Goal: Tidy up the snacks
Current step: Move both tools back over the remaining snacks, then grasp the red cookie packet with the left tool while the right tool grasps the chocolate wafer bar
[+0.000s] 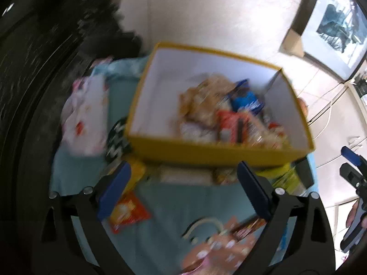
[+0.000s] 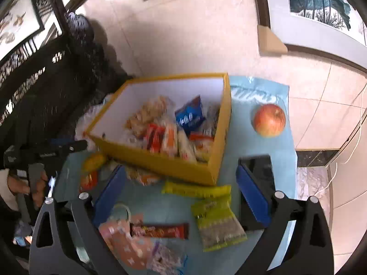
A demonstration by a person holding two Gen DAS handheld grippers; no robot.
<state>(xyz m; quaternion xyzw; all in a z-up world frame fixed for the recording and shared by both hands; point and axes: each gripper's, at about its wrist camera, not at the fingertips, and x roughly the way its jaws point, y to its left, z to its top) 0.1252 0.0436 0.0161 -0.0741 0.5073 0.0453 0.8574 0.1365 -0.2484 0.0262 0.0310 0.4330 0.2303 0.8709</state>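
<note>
A yellow box (image 1: 206, 153) (image 2: 160, 162) with white inner walls holds several snack packets, among them a blue one (image 2: 189, 115). It stands on a light blue cloth (image 1: 169, 204) (image 2: 263, 96). My left gripper (image 1: 183, 183) is open and empty, just in front of the box. My right gripper (image 2: 181, 183) is open and empty above loose snacks: two yellow-green packets (image 2: 215, 222), a dark red bar (image 2: 160, 230), a pink patterned bag (image 2: 123, 240). An orange packet (image 1: 128, 210) lies by my left finger.
A red apple (image 2: 269, 120) lies on the cloth right of the box. A white patterned bag (image 1: 84, 119) lies left of the box. A black mesh chair (image 2: 57, 87) stands at the left. Framed pictures (image 2: 321, 6) lean against the tiled wall.
</note>
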